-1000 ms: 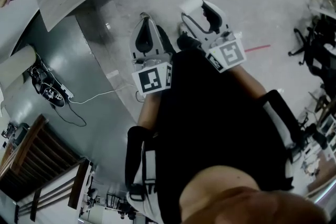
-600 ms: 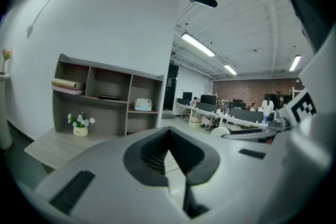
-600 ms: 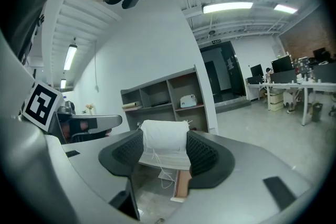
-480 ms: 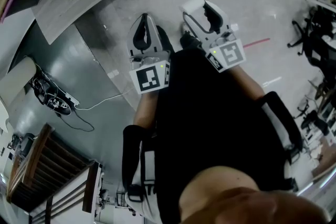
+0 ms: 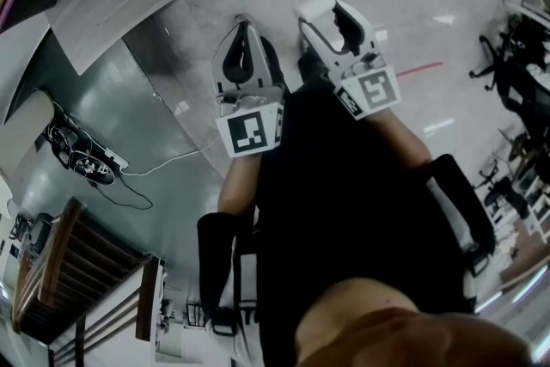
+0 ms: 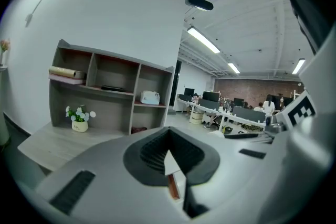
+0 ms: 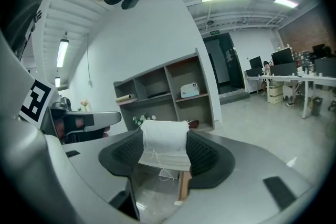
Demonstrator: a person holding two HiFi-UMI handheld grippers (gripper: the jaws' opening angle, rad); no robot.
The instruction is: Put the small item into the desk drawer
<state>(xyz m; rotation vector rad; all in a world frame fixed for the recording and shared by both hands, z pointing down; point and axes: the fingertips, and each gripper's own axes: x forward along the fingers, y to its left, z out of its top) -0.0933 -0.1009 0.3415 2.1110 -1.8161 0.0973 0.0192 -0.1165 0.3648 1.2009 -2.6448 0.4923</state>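
My L gripper [image 5: 241,37]: light grey shell, rounded teardrop outline, black ribbed pads. R gripper [image 5: 332,20]: same grey body, black pads. Each has white cube w/ black square markers: L cube [image 5: 251,131], R cube [image 5: 371,91]. Narrow black slots on grey shells in both gripper views. Wearing black top [image 5: 344,185]. Dark band w/ white edge [image 5: 464,206] at R side; sleeve or strap, can't tell.

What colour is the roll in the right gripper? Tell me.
Plain white, the roll with loose white threads; clearest in the right gripper view.
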